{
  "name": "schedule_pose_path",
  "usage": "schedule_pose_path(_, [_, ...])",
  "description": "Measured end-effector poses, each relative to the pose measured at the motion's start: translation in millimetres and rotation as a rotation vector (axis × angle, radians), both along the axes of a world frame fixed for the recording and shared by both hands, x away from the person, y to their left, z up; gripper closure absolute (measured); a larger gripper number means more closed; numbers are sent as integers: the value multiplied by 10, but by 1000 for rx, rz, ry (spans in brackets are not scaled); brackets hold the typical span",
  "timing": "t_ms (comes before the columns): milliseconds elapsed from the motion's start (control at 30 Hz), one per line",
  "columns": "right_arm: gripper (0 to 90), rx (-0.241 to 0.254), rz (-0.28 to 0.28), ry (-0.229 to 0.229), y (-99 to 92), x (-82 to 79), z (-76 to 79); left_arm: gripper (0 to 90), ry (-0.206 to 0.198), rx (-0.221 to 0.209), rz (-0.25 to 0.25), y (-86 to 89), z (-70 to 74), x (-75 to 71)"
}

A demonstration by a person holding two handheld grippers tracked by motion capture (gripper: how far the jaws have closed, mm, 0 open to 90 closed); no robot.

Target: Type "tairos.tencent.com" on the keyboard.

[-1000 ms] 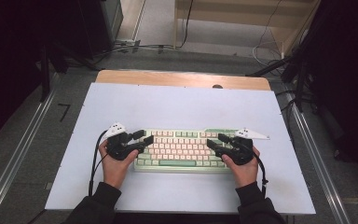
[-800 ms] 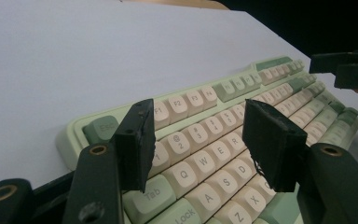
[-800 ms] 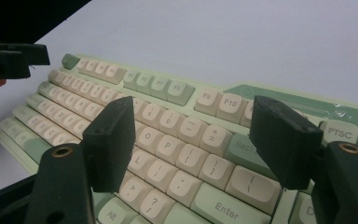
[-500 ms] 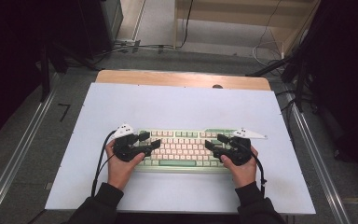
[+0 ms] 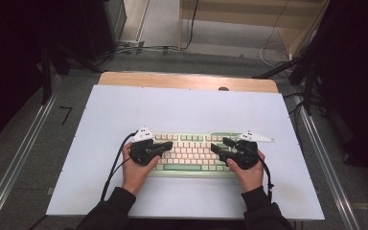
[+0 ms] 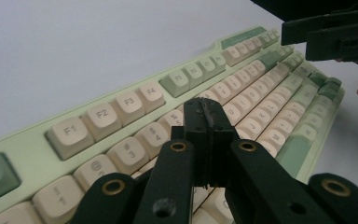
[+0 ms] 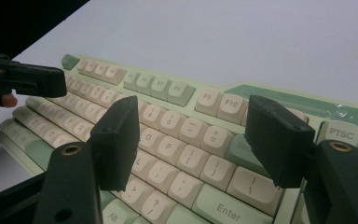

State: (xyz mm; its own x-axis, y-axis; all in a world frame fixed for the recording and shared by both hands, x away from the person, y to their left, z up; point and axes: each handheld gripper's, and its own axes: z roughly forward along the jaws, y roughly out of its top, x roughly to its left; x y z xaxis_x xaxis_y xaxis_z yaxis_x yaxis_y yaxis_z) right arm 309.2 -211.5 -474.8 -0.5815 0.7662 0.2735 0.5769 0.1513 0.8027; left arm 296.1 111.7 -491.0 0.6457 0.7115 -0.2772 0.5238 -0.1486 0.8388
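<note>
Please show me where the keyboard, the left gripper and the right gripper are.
keyboard (image 5: 191, 152): high view, middle key rows.
left gripper (image 6: 209, 122): left gripper view, shut jaw tips.
right gripper (image 7: 191, 140): right gripper view, gap between open jaws.

Table (image 5: 182, 103): pale top, white or faint blue, covering most of a wooden board – the wood shows as a strip along the far edge
Keyboard (image 5: 191, 143): green case, cream and green keys – lies flat on the near half, long side running left to right
Near edge: bare strip before the keyboard
</note>
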Motion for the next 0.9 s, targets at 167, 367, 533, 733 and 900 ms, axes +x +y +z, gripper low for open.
schedule_pose_path(167, [352,-4,6,0,18,-3,-5,900,17,7,-20,-78,-12,49])
schedule_pose_path(367, [356,-10,12,2,34,0,-15,900,31,31,-25,-144,-14,89])
schedule_pose_path(533, [358,-11,11,3,33,2,-14,900,37,51,-37,-203,-5,102])
schedule_pose_path(733, [362,-12,11,4,33,1,-13,900,45,87,-35,-237,-21,110])
schedule_pose_path(900, [367,-16,9,6,36,3,-13,900,72,135,-40,-278,-11,119])
